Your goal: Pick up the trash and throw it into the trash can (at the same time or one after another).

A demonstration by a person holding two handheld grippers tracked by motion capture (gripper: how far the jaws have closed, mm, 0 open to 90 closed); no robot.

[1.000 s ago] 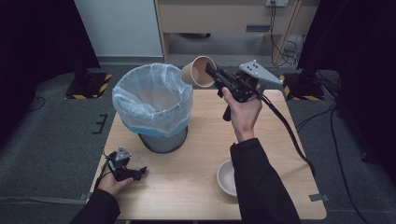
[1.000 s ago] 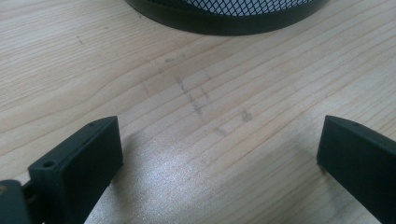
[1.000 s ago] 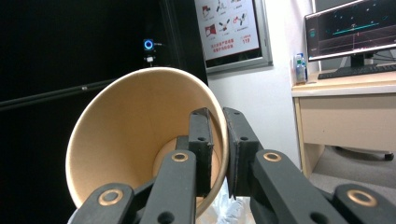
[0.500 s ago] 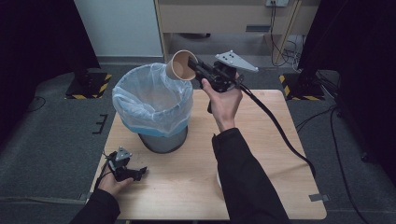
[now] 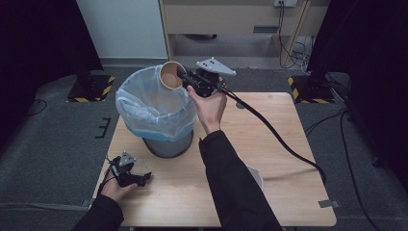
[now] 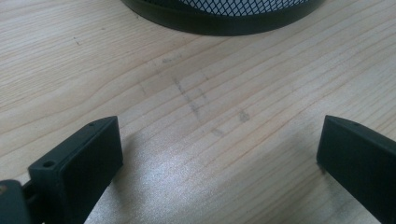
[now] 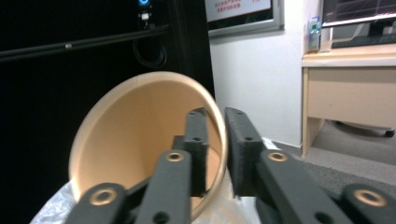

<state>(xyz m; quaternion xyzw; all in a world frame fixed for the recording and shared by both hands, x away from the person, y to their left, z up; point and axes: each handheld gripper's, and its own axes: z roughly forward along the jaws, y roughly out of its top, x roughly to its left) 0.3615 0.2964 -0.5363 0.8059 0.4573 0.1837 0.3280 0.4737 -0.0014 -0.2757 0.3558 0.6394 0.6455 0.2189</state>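
- Just beyond the right gripper (image 5: 185, 79), the brown paper cup (image 5: 171, 75) lies tipped on its side, mouth toward the camera, over the far rim of the mesh bin with its pale blue plastic liner (image 5: 154, 110).
- Its jaws are clenched on the cup's rim, one inside, one outside.
- The left gripper (image 5: 139, 178) rests released on the wooden table (image 5: 269, 154), holding nothing, farther from the cup.

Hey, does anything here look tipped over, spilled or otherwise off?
Nothing is spilled or damaged. The paper cup lies tipped on its side, but only because the right gripper pinches its rim over the lined bin. The left gripper rests open on the table.
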